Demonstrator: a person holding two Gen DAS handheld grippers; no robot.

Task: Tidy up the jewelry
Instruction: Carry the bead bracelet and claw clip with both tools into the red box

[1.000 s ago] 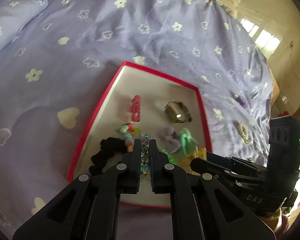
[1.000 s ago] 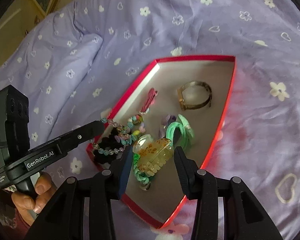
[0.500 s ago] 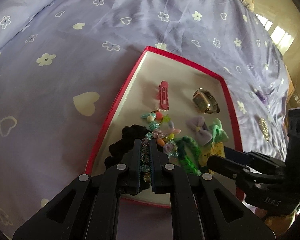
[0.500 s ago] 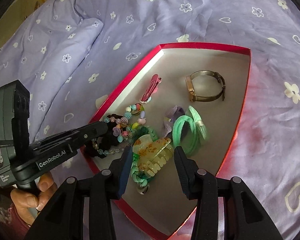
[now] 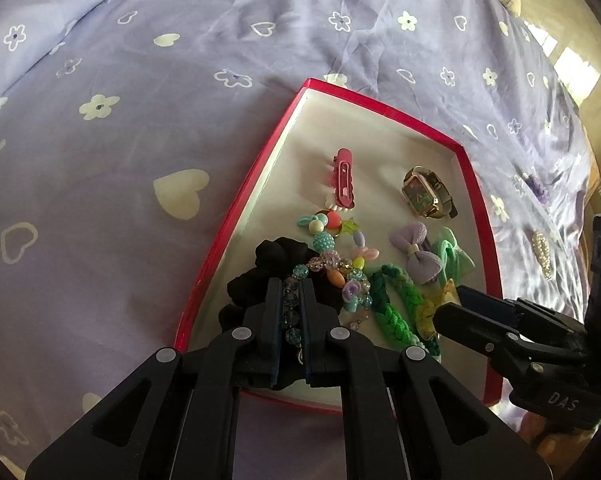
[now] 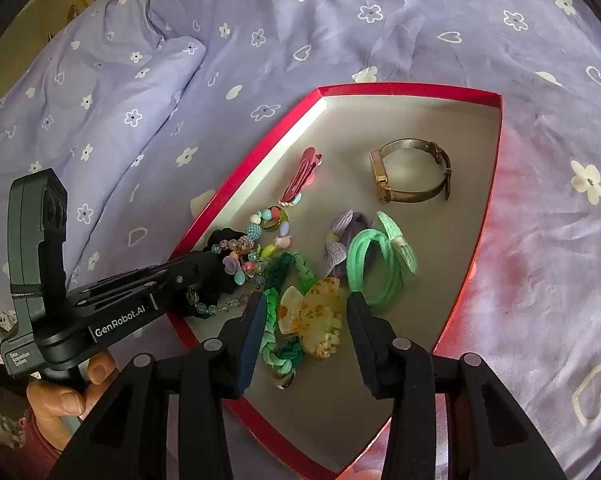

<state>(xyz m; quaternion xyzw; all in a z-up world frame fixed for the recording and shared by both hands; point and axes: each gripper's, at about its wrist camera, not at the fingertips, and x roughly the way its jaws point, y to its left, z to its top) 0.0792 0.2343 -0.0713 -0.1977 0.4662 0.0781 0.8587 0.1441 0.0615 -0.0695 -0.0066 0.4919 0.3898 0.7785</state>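
Observation:
A red-rimmed tray (image 5: 240, 216) (image 6: 256, 152) lies on the bed and holds jewelry. My left gripper (image 5: 290, 286) is shut on a beaded bracelet (image 5: 290, 316) low over a black scrunchie (image 5: 276, 256); the bracelet also shows in the right wrist view (image 6: 236, 256). My right gripper (image 6: 302, 304) is open around a yellow claw clip (image 6: 316, 320), which rests on the tray floor. The tray also holds a pink clip (image 5: 343, 178), a gold watch (image 6: 412, 176), a purple bow (image 5: 414, 250), mint hair ties (image 6: 380, 264) and a green braided band (image 5: 396, 312).
The tray sits on a lilac quilt with white flowers and hearts (image 5: 180, 100). A pearl clip (image 5: 540, 250) and a small purple piece (image 5: 537, 188) lie on the quilt right of the tray. A pillow (image 6: 100, 92) lies at the far left.
Both grippers have lowered toward the tray. The claw clip now rests on the tray floor with the right fingers open wider around it. The left gripper still holds the bracelet.

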